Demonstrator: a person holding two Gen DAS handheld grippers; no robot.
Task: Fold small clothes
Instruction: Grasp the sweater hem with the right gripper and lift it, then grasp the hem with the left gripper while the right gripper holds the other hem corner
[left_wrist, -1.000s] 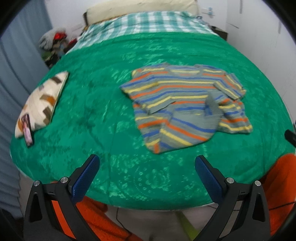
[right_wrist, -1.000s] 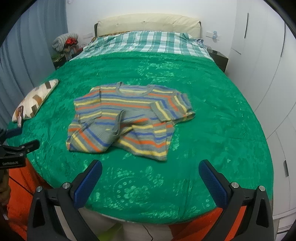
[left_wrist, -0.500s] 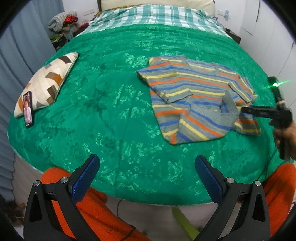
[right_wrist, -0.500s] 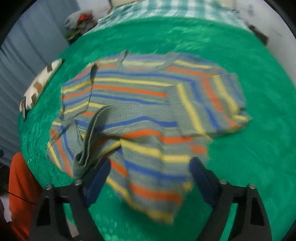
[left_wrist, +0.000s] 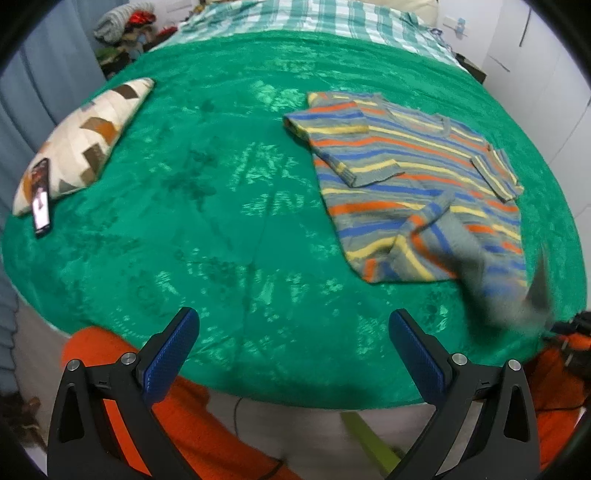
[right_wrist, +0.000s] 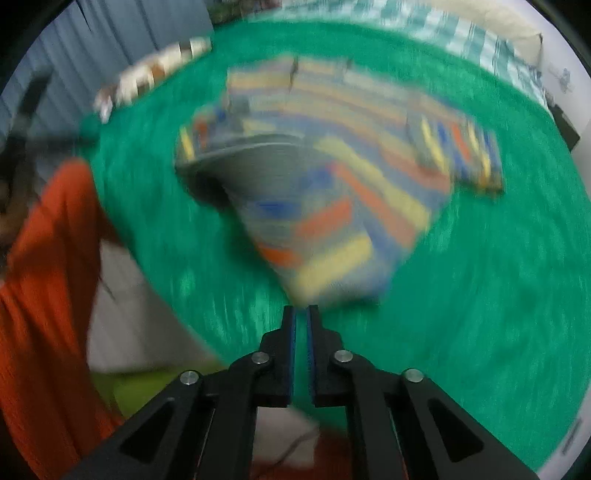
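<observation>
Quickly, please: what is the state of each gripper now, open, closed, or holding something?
Left gripper: open, holding nothing.
Right gripper: jaws closing, nearly shut at the striped sweater's hem; grip cannot be told.

Left wrist view: bright, even indoor light, mostly sharp. Sheen patches on green bed cover (left_wrist: 236, 192). Strong fisheye bend, black vignette at corners. One blurred spot: lifted hem of shirt (left_wrist: 413, 192) smears grey at right edge. Soft shadow under bed's near edge.

Right wrist view: heavy motion blur w/ a swirl, shirt stripes & cover smeared, pillow (right_wrist: 155, 70) just streaks. Only right tool (right_wrist: 301, 314) stays sharp. Dimmer, corners dark.
</observation>
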